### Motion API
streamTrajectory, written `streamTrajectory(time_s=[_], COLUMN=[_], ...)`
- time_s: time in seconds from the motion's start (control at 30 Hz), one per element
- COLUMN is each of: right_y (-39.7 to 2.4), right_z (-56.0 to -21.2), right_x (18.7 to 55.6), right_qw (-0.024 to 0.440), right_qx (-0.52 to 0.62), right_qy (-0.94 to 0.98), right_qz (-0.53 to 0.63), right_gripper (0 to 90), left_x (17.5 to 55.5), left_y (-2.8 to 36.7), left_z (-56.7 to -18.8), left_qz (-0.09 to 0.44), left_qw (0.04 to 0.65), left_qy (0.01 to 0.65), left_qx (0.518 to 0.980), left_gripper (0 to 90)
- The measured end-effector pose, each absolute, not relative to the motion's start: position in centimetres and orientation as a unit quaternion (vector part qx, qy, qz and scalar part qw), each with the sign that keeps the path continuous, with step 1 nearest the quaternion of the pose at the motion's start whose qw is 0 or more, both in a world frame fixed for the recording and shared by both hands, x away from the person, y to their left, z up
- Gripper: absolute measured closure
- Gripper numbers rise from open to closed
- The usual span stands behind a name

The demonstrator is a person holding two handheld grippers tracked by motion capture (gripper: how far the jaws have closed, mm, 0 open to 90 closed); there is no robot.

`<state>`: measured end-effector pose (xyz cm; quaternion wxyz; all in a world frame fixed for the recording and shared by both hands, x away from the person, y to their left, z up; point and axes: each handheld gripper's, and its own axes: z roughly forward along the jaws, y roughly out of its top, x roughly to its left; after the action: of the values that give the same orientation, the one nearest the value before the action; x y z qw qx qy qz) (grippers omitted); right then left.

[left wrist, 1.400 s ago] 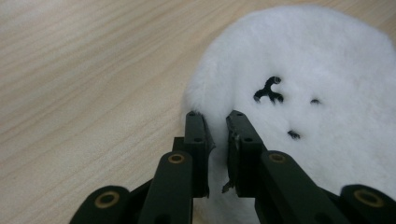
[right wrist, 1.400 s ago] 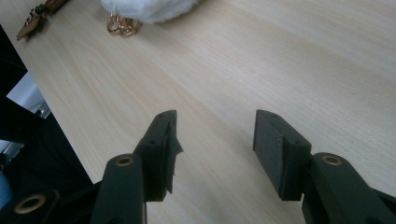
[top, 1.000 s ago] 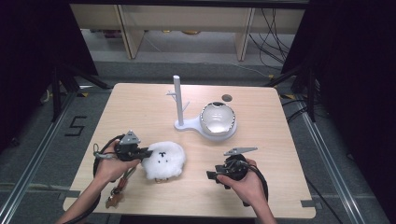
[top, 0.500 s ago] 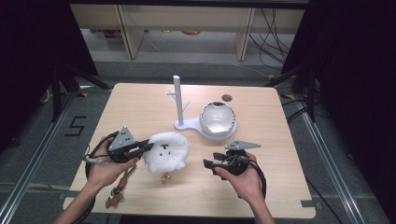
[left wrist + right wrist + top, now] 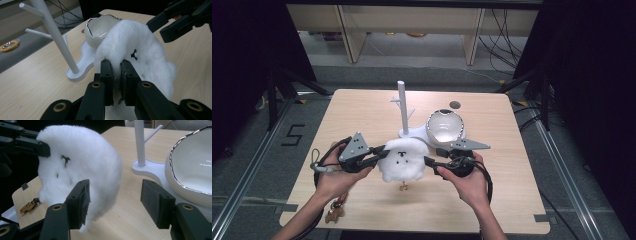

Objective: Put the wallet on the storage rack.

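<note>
The left gripper (image 5: 381,150) is clamping its 2 jaws tight on a pinch of fur at the edge of the white plush toy (image 5: 402,160), and in the left gripper view the pads (image 5: 108,75) are nearly meeting with only a thin fold of fluff between them. The toy is hanging off the table (image 5: 362,115) in front of the person, between the 2 grippers and just in front of the white stand (image 5: 403,107).

The right gripper (image 5: 430,162) is standing with its jaws wide apart; they have just been opening. In the right gripper view 1 pad (image 5: 81,200) is sitting in front of the toy's fur, though whether it is touching is hard to tell, and the other pad is standing clear over bare wood.

The toy's underside is hidden. A small brass-coloured charm (image 5: 403,187) is dangling below it, too small to make out. Another brown trinket (image 5: 333,214) is lying by the left wrist, partly covered.

Counting: 1 plush toy, 1 stand with 2 short side pegs, 1 white bowl (image 5: 444,127) with a silver rim, 1 dark round spot (image 5: 455,105) on the table.
</note>
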<state>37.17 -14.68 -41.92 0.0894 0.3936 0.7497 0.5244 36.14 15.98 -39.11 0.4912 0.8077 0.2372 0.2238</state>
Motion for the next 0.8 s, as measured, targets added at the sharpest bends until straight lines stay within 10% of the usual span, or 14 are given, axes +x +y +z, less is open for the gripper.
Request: streamTrajectory(time_s=[0.27,0.5,0.8], right_y=[-14.2,-14.0,-14.4], right_z=[-41.6,-41.3,-40.6], right_x=[37.7,37.6,37.2], right_qw=[0.088,0.108,0.146], right_qx=[0.388,0.375,0.358], right_qy=[0.752,0.756,0.742], right_qz=[0.526,0.526,0.547], right_gripper=[42.3,71.3,79.7], left_x=[35.9,35.8,36.3], left_y=[15.1,14.6,15.2], left_z=[-38.5,-38.1,-37.9], left_qz=[0.230,0.237,0.245], left_qw=[0.499,0.503,0.533], left_qy=[0.217,0.206,0.223], left_qx=[0.807,0.805,0.779], left_gripper=[81.4,81.0,67.0])
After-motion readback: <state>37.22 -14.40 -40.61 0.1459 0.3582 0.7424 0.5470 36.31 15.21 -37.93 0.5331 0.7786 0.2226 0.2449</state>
